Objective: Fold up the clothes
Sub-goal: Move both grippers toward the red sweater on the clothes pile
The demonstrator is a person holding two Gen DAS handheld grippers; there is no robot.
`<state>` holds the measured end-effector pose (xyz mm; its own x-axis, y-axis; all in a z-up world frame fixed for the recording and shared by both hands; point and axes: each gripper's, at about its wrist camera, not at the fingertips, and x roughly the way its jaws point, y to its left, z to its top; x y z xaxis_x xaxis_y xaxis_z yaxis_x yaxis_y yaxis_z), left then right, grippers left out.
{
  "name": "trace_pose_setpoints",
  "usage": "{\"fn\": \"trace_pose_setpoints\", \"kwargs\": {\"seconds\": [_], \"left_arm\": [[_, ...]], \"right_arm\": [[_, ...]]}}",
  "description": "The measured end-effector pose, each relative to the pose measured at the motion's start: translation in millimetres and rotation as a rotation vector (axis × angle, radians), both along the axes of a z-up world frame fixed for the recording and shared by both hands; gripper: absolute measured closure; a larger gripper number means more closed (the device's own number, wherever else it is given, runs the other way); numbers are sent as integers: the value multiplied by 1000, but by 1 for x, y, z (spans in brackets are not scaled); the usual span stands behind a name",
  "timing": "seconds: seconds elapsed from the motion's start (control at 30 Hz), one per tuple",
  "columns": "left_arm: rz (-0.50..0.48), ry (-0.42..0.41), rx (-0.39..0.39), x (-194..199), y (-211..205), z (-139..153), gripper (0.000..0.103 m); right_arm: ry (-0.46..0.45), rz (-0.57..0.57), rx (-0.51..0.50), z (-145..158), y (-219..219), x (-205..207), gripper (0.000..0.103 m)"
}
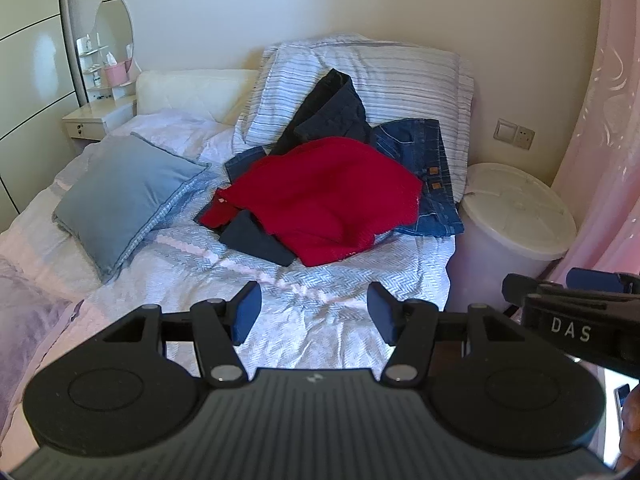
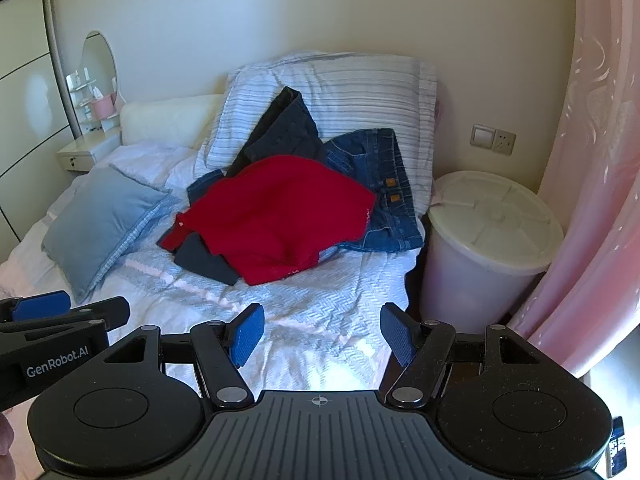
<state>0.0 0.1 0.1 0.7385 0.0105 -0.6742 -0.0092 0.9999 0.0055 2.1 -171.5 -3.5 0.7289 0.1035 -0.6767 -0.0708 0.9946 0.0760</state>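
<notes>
A pile of clothes lies on the bed against a striped pillow (image 1: 376,76). A red sweater (image 1: 324,196) is on top; it also shows in the right wrist view (image 2: 280,216). Blue jeans (image 1: 424,160) lie under it at the right, also seen in the right wrist view (image 2: 376,176). A dark navy garment (image 1: 332,116) lies behind and pokes out in front (image 1: 256,240). My left gripper (image 1: 314,316) is open and empty, held over the bedspread short of the pile. My right gripper (image 2: 322,336) is open and empty, beside the left one.
A grey-blue cushion (image 1: 124,192) lies left of the pile. A white lidded bin (image 1: 516,220) stands right of the bed, by a pink curtain (image 1: 608,140). A nightstand with a round mirror (image 1: 100,116) is at the far left. The bedspread (image 1: 320,280) is wrinkled.
</notes>
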Motion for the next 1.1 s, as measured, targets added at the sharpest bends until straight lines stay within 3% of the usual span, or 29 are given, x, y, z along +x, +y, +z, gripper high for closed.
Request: {"fn": "trace_pose_setpoints", "kwargs": {"seconds": [1.1], "left_arm": [[6, -5, -15, -30, 19, -3, 48]], "right_arm": [[5, -14, 2, 2, 10, -18, 35]]}}
